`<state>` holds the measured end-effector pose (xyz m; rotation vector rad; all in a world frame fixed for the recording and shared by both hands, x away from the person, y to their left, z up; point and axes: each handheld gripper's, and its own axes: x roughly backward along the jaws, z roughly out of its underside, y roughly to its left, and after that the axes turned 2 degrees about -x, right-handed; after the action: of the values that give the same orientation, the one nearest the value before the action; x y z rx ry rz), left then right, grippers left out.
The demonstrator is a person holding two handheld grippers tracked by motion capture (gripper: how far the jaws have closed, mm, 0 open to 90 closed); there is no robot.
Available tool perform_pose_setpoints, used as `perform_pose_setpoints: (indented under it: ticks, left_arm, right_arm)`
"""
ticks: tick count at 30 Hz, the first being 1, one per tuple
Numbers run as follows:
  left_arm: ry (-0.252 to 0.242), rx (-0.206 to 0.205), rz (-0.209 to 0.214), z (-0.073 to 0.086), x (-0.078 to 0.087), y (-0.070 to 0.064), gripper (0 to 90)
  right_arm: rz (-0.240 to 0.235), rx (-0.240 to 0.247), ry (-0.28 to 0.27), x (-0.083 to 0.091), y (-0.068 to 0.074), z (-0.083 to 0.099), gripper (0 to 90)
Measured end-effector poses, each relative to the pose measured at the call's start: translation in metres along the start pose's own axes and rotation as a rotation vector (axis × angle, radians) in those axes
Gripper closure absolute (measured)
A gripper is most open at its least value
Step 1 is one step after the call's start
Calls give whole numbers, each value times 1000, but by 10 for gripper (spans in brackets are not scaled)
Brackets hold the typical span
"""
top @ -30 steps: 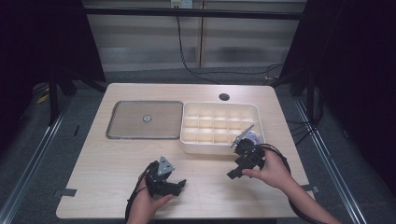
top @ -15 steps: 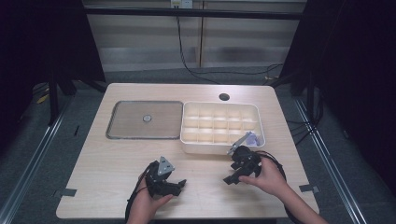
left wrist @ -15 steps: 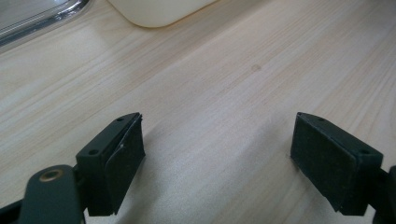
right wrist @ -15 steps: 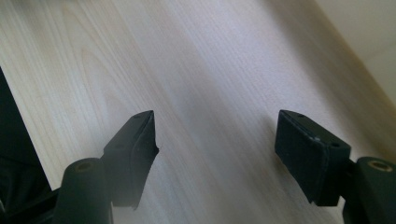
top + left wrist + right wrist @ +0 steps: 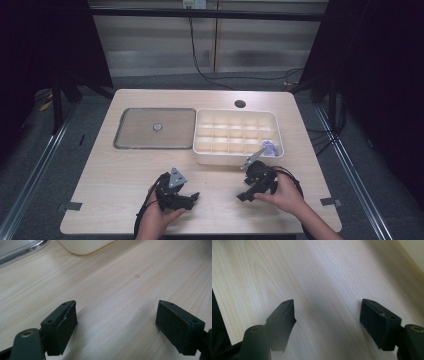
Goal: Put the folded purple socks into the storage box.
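My left gripper [image 5: 193, 197] rests low over the front of the wooden table [image 5: 120, 170], held by a hand. Its jaws point right and stand open, with bare wood between them in the left gripper view [image 5: 116, 303]. My right gripper [image 5: 244, 195] sits to its right, just in front of the white compartment box [image 5: 235, 155], and points toward the front left. It is open too, with only table between its jaws [image 5: 327, 301]. A small purple item [image 5: 269, 148] lies in the box's near right compartment.
A shallow metal tray [image 5: 130, 142] with a small round piece [image 5: 157, 127] on it lies left of the box. A round cable hole [image 5: 240, 104] is near the table's far edge. The box's corner [image 5: 85, 245] lies ahead of the left gripper.
The right gripper has moved back from the box's near edge toward the front of the table and slightly left. The left gripper has stayed put.
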<state>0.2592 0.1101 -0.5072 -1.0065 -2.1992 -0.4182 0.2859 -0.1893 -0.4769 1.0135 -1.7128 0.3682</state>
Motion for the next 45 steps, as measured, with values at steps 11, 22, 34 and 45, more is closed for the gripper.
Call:
perform_pose_setpoints:
  ticks: [11,22,34,45]
  left_arm:
    - [0,0,0,0,0,0,169]
    - [-1,0,0,0,0,0,169]
    - [-6,1,-2,0,0,0,169]
    - [-1,0,0,0,0,0,169]
  right_arm:
    - [27,51,-54,-2,3,7,261]
    - [45,98,-104,-4,6,16,228]
    - [72,140,-190,-7,9,29,207]
    - [96,178,-243,-10,13,37,189]
